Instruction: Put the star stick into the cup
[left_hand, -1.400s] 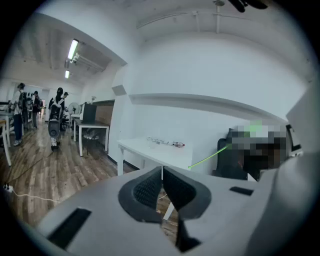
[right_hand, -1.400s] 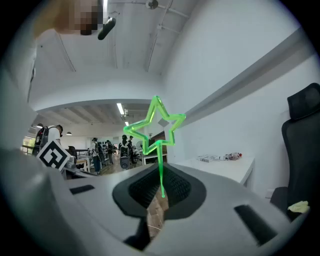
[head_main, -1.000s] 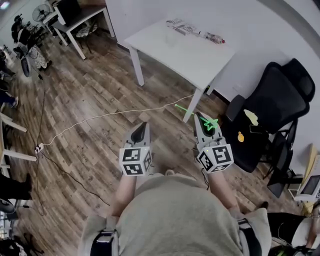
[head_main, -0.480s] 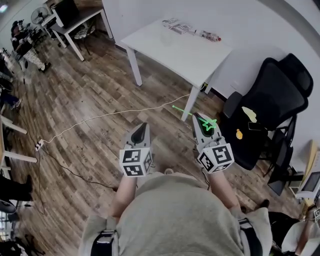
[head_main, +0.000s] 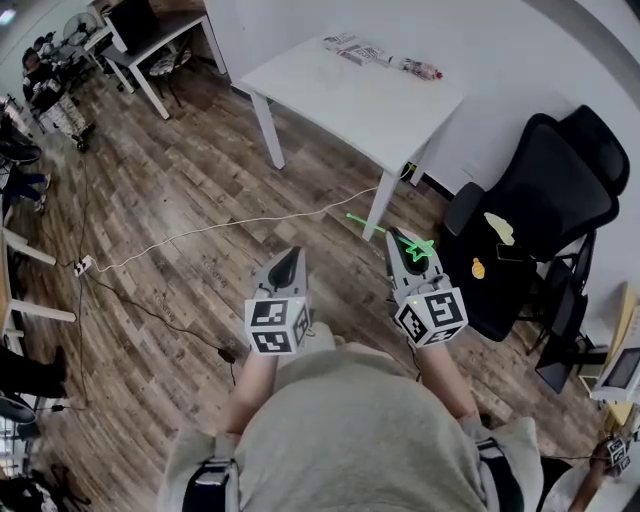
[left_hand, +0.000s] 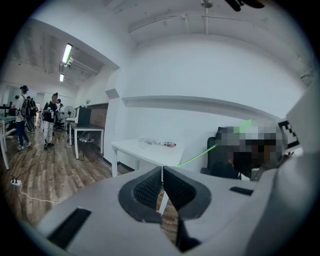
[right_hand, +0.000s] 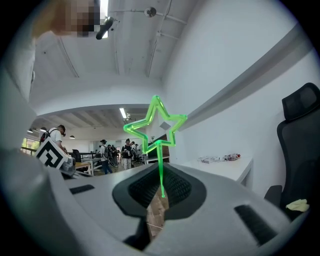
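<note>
Centre right in head view: right gripper pinches star stick; left gripper closed, empty. Risk: thin stick swivels in pinch, slips out.

White table is standing on wooden floor. Black office chair is sitting beside it. White cable is lying across the boards.

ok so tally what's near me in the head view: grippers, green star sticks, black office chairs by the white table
grippers: 2 (left gripper, right gripper)
star stick: 1, clamped in the right gripper
black office chair by the white table: 1
total: 4
</note>
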